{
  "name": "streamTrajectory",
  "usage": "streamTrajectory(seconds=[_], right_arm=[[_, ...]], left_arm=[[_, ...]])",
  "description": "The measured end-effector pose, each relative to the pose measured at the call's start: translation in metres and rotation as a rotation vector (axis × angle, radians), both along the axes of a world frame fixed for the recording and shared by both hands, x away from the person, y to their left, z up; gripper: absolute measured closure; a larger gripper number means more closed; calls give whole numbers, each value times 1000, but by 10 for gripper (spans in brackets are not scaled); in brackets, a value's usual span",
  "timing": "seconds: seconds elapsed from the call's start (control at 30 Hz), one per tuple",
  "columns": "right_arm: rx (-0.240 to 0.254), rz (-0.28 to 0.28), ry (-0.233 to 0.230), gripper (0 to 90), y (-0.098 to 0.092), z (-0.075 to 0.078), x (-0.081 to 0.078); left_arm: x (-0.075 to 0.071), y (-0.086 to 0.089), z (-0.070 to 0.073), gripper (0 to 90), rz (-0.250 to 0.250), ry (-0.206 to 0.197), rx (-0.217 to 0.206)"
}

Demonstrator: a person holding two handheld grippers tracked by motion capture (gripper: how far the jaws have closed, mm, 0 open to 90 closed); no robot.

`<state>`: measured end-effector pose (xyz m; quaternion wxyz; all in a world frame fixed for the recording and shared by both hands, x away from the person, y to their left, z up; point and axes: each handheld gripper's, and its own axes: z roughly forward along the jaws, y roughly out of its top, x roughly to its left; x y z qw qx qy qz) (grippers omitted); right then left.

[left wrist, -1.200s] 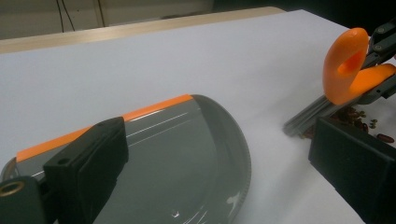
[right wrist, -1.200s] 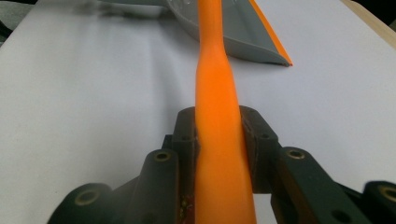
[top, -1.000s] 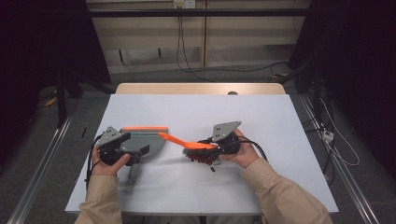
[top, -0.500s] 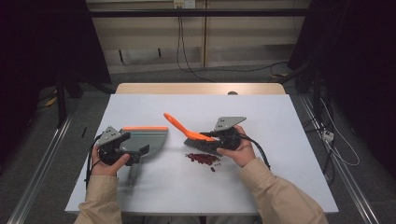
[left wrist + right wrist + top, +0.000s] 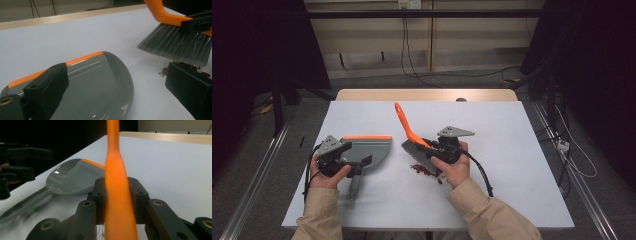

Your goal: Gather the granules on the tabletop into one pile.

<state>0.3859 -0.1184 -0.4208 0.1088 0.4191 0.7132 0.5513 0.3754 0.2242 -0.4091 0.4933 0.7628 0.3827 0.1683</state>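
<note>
My right gripper (image 5: 432,148) (image 5: 117,195) is shut on the orange handle of a brush (image 5: 404,122) (image 5: 115,170). The handle points up and away, and the grey bristles (image 5: 416,153) (image 5: 175,42) hang just above the table. A scatter of small dark red bits (image 5: 425,170) (image 5: 192,66) lies on the white table below and right of the bristles. A grey dustpan (image 5: 368,148) (image 5: 100,82) (image 5: 72,177) with an orange lip lies flat to the left. My left gripper (image 5: 360,161) (image 5: 116,75) has its jaws wide apart over the pan's rear, with bare table showing between the rim and one jaw.
The white table (image 5: 512,130) has bare room on the right and far side. Its wooden far edge (image 5: 427,94) meets a wall with hanging cables. The dustpan's handle (image 5: 354,185) points toward the near edge. Both sleeves come in from the bottom.
The brush has swung round: its handle lay leftward over the dustpan lip and now points up and away. The right gripper shifted slightly right and up. Dustpan and left gripper stayed put.
</note>
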Motion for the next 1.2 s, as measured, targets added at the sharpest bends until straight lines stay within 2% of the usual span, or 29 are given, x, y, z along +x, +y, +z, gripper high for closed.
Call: streamTrajectory(seconds=[0.13, 0.37, 0.53, 0.67, 0.7, 0.77, 0.83, 1.2], right_arm=[[28, -4, 16, 711, 12, -2, -1], [59, -47, 46, 711, 25, -12, -3], [81, -39, 98, 710, 37, -21, -4], [33, -64, 118, 711, 43, -26, -3], [14, -76, 112, 711, 42, -26, -2], [8, -89, 141, 710, 37, -26, -1], [-10, -97, 141, 710, 33, -26, -1], [-9, -156, 163, 709, 9, -26, -8]], left_arm=[[0, 0, 0, 46, 1, 2, -2], [0, -1, -1, 46, 2, 2, 1], [0, -1, -1, 46, 1, 0, 4], [0, -1, 0, 46, 3, -1, 5], [0, -1, 0, 46, 3, -2, 7], [0, -1, -1, 46, 2, -1, 6], [0, -1, -1, 46, 2, -1, 7], [-1, -2, 0, 47, -3, -5, 11]])
